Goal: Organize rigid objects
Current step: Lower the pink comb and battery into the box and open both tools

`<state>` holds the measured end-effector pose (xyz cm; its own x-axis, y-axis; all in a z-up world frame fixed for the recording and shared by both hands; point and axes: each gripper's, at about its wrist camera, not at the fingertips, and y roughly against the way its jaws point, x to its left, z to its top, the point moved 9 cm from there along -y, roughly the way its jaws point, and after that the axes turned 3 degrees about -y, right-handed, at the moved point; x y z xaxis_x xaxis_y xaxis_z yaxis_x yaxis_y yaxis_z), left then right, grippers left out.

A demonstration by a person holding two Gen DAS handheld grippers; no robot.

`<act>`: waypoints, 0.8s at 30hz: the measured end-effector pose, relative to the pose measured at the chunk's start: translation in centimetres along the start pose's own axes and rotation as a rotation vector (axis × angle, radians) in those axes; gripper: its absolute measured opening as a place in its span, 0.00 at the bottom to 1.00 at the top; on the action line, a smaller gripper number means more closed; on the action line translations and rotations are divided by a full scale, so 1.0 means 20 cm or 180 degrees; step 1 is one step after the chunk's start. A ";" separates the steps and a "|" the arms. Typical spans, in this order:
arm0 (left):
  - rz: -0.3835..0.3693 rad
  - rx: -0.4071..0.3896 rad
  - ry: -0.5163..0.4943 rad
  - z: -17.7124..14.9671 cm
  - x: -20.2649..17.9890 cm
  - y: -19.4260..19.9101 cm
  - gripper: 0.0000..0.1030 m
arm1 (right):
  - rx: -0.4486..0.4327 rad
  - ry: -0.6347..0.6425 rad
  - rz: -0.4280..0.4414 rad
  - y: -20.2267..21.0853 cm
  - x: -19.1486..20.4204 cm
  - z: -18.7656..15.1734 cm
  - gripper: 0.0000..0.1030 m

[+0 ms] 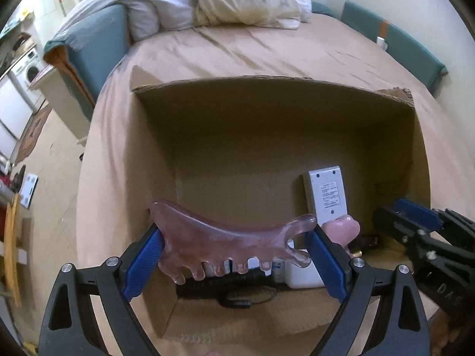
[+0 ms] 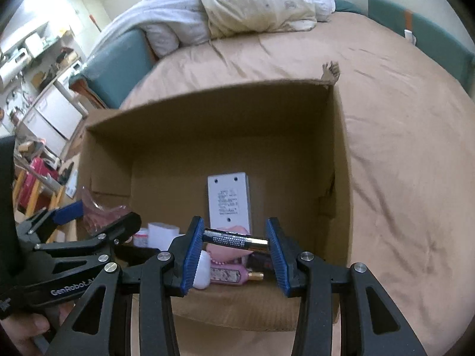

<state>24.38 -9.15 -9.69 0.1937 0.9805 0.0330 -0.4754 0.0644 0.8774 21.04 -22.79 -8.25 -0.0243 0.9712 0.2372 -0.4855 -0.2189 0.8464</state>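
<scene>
Two hand-held grippers hung over an open box on the bed, each loaded. Left hand-held gripper stood wide apart, pads bearing on the two ends of a pink comb. Comb looked like stone or resin: stiff, smooth, likely slippery and liable to chip if dropped. Hold by the ends seemed marginal; the thick spine would give a surer grip. Long axis ran left-right across the jaws, teeth pointing down toward the box floor, forked tail toward the right.

Right hand-held gripper was open about half way, clamped on a battery end to end. Battery: rigid, small, dense for its size, a slick cylinder apt to roll or pivot between the pads. Long axis lay crosswise, gold end to the right, slightly lower.

Below both, in the box: a white device face down, a pink bottle, a black cable.
</scene>
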 end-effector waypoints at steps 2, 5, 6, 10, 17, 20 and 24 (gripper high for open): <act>0.0056 -0.0031 -0.0060 0.01 -0.01 -0.01 0.89 | 0.0034 -0.0004 0.0027 -0.03 0.01 0.00 0.44; 0.0070 -0.0001 -0.0055 0.00 -0.01 -0.03 0.89 | 0.0095 0.0015 0.0028 -0.05 0.02 -0.02 0.44; 0.0069 0.0010 -0.0055 0.00 -0.02 -0.03 0.89 | 0.0116 0.0011 0.0029 -0.07 0.01 -0.02 0.44; 0.0094 0.0028 -0.0081 -0.01 -0.02 -0.04 0.90 | 0.0200 -0.0050 0.0049 -0.09 0.00 -0.04 0.44; -0.0115 0.0043 -0.0015 -0.01 -0.04 -0.04 0.90 | 0.0125 -0.0182 0.0195 -0.06 0.01 -0.03 0.44; -0.0048 -0.0002 -0.0045 0.00 -0.04 -0.03 0.90 | 0.0013 -0.0282 0.0289 -0.02 0.00 0.00 0.44; -0.0109 -0.0003 -0.0056 -0.01 -0.06 -0.02 0.90 | -0.0048 -0.0462 0.0413 0.02 -0.03 0.03 0.64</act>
<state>24.23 -10.23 -10.22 0.2250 0.9743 0.0115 -0.4691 0.0980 0.8777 21.36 -23.52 -7.85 0.0384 0.9108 0.4111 -0.4996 -0.3388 0.7973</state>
